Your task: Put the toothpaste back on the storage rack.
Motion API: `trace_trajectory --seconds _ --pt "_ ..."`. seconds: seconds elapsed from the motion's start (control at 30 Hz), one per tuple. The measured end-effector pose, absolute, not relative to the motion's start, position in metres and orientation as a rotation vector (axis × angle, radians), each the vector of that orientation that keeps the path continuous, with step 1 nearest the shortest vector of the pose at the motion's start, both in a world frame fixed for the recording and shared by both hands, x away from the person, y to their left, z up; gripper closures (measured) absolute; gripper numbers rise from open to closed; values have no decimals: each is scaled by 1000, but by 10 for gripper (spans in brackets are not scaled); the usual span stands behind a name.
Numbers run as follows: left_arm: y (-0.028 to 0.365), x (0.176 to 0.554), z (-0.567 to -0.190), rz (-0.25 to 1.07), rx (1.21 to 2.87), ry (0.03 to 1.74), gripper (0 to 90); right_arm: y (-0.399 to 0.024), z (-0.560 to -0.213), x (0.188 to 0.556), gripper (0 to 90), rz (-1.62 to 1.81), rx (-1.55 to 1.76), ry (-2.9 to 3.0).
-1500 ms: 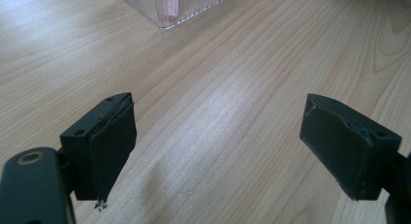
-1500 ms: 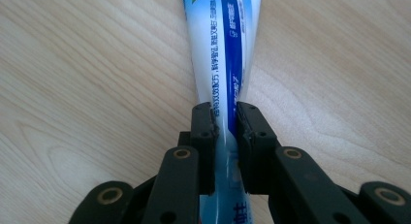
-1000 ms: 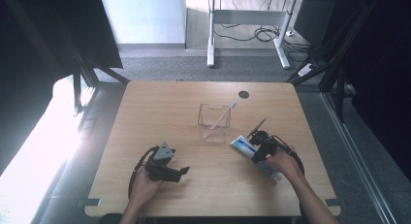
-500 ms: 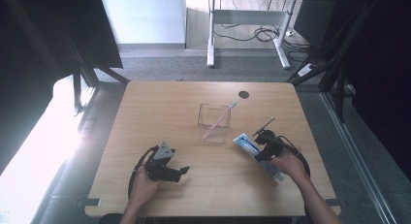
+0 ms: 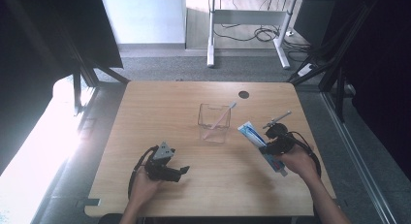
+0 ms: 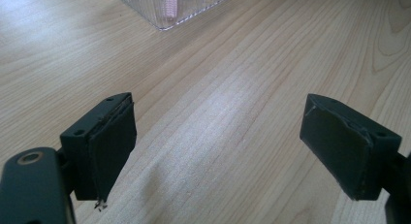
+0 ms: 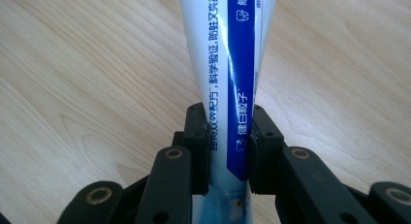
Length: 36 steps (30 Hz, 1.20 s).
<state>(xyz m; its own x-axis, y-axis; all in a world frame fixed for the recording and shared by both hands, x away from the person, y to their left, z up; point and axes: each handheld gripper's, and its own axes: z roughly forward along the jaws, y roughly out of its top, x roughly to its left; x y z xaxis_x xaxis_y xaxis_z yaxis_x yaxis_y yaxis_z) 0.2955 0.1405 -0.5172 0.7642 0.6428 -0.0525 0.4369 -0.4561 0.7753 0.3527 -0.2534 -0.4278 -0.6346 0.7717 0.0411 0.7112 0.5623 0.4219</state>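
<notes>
A white and blue toothpaste tube is held at the right of the table, with my right gripper shut on its lower part. A clear plastic cup stands mid-table with a pink toothbrush leaning in it. Near the front left, my left gripper rests low over the bare wood, open, with nothing between its jaws. It points toward the cup.
The wooden table has a round dark cable hole at its back right. A thin grey stick-like part juts from the right gripper. Beyond the table's far edge stand a white desk frame and floor cables.
The right gripper has drifted slightly right and toward the back with the toothpaste tube in it. The left gripper has stayed in place.
</notes>
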Motion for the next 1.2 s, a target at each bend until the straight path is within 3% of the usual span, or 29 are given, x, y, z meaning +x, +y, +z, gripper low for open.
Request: trace_trajectory --seconds 0.47,1.2 --pt "142 296 -517 296 2118 821 133 -248 -389 350 746 775 1196 2582" --pt "142 296 -518 301 2123 812 134 -211 -373 374 745 935 1109 2500"
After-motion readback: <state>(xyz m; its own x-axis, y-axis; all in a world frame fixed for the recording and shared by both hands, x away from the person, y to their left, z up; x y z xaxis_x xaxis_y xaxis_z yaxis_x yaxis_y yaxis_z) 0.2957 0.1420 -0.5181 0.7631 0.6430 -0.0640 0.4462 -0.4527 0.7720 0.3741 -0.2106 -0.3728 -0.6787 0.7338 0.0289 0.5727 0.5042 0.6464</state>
